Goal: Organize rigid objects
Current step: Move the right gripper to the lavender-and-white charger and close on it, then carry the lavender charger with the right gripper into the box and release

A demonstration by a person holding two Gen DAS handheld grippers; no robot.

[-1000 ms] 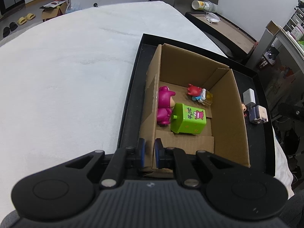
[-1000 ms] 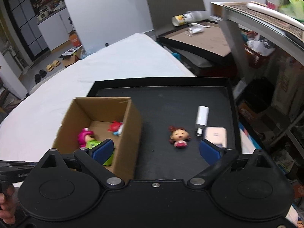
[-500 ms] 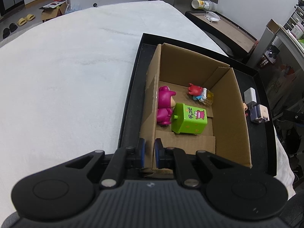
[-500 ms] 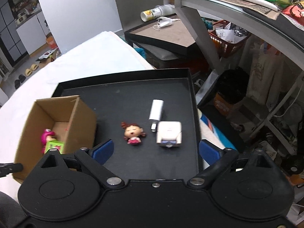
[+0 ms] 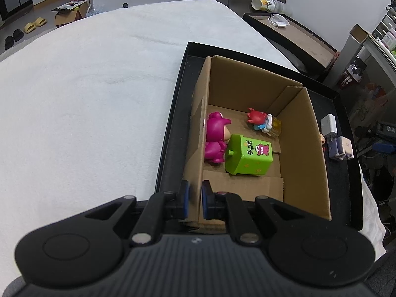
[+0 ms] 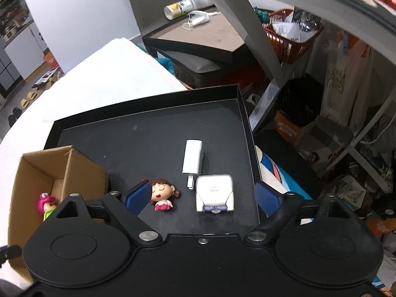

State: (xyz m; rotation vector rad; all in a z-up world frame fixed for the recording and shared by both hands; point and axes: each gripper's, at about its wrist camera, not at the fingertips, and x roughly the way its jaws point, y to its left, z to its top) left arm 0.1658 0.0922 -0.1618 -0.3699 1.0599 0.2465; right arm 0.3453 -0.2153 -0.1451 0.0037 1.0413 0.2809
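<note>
My left gripper point(image 5: 194, 201) is shut on the near left wall of the cardboard box point(image 5: 316, 148). Inside the box lie a pink figure point(image 5: 215, 138), a green toy box point(image 5: 250, 156) and a small red figure point(image 5: 259, 121). The box stands on a black tray point(image 6: 153, 133). My right gripper point(image 6: 201, 196) hangs over the tray, its jaws wide and closing. Between them lie a small doll with brown hair point(image 6: 162, 194) and a white charger point(image 6: 214, 193), untouched. A white stick point(image 6: 192, 157) lies just beyond the charger.
The tray rests on a white cloth-covered table point(image 5: 86, 94). To the right of the tray's edge are a metal shelf frame point(image 6: 247, 24), a red basket point(image 6: 292, 34) and floor clutter. A second black tray point(image 6: 210, 34) with a cup sits farther back.
My right gripper has swung right and lower, from beside the box to over the doll and charger, and its jaws have narrowed slightly. The left gripper and box have stayed put.
</note>
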